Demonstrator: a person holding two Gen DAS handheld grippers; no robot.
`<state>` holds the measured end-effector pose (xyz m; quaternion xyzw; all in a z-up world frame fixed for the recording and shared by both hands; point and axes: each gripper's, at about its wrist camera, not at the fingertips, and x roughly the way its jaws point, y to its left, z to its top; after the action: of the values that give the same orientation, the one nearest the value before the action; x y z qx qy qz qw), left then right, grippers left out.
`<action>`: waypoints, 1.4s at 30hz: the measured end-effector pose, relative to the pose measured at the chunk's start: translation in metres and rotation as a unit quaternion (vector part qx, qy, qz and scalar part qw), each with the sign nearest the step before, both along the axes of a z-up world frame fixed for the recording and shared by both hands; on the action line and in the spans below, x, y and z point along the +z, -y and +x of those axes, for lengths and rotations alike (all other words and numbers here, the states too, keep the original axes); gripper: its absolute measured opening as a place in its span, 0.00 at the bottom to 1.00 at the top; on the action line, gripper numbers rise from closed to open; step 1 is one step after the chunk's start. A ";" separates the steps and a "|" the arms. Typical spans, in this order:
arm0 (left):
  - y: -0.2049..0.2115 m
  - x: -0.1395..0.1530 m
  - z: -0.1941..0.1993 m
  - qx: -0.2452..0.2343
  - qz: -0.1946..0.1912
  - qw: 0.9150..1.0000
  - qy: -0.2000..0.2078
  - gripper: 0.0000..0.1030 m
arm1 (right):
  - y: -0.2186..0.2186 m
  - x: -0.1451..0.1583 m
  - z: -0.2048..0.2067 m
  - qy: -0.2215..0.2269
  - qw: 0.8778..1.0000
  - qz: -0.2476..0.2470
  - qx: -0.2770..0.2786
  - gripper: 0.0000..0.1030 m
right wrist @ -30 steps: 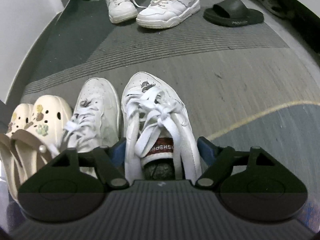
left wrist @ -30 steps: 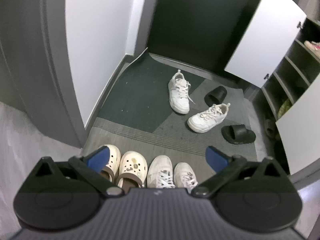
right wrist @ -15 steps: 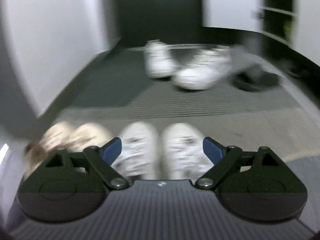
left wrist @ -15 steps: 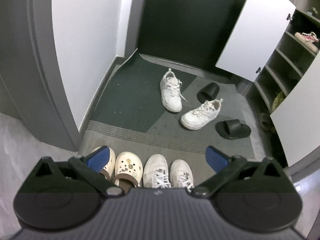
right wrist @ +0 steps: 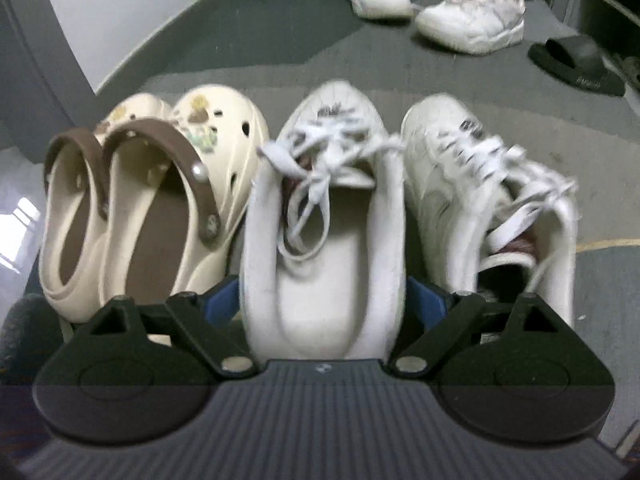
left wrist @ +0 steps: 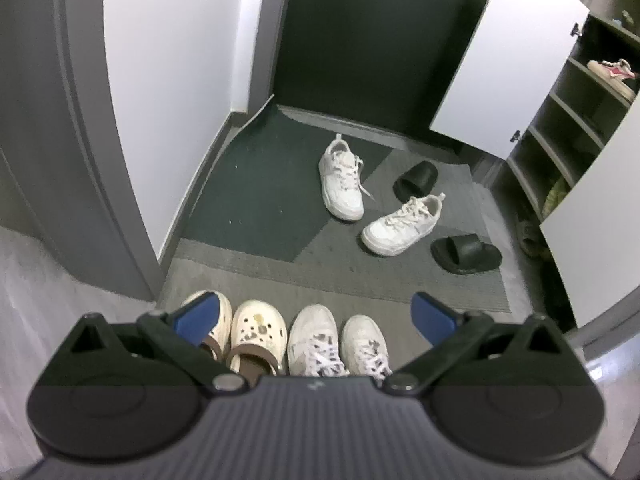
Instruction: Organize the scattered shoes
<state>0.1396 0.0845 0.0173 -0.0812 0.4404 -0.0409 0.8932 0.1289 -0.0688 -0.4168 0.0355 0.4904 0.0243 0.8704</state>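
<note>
Entryway, seen from left wrist cam. White wall (left wrist: 180, 80) at 10 o'clock w/ grey door frame (left wrist: 80, 120). Dark door (left wrist: 372, 40) at 12. Floor: dark green mat (left wrist: 260, 192) centre, ribbed grey mat (left wrist: 248, 268) nearer 6. Open shelf cabinet (left wrist: 580, 120) at 3, white cabinet door (left wrist: 508, 64) swung open at 1–2.

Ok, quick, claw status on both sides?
Left claw: open, holding nothing.
Right claw: open, straddling the heel of a white sneaker; its pads sit close beside the heel, with no squeeze visible.
</note>
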 end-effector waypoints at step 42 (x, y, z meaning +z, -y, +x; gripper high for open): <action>-0.002 -0.006 -0.003 -0.013 -0.005 1.000 -0.022 1.00 | 0.087 0.006 -0.011 0.002 0.990 0.000 -0.138 0.87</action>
<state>0.1369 0.0862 0.0115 -0.0807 0.4607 -0.0524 0.8823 0.1175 -0.1558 -0.4107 0.1030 0.4793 -0.0956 0.8663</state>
